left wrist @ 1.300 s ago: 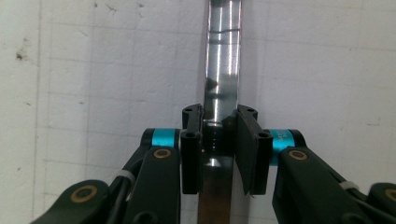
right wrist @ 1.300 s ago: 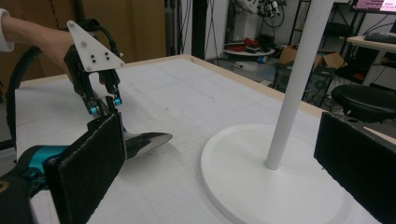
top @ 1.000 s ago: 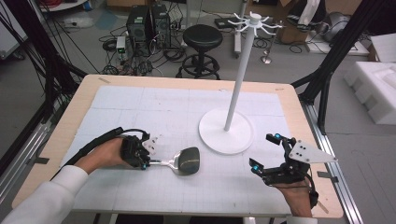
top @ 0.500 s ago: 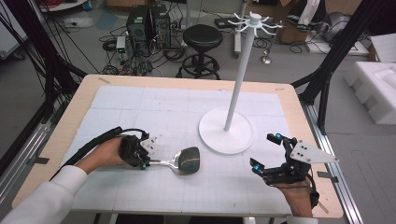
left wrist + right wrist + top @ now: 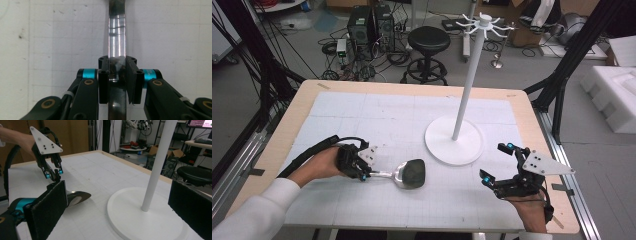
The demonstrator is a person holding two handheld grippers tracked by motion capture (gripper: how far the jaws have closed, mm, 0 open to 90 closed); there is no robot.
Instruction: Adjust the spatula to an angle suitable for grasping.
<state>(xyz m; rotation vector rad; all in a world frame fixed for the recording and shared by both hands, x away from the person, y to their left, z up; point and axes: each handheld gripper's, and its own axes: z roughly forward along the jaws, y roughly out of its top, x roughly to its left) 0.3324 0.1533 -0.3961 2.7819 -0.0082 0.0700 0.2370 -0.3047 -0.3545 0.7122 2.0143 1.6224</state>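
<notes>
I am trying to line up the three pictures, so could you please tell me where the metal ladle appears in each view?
High view: the ladle lies lower centre on the mat, its handle in the left gripper.
Left gripper view: its shiny handle runs up the middle, clamped between the jaws.
Right gripper view: its bowl sits left of centre, behind the near jaw.
Shared landmark: the white stand, whose base fills the right gripper view's lower right.

A black stool (image 5: 428, 40) and computer towers (image 5: 371, 25) stand on grey floor (image 5: 592, 165).
</notes>
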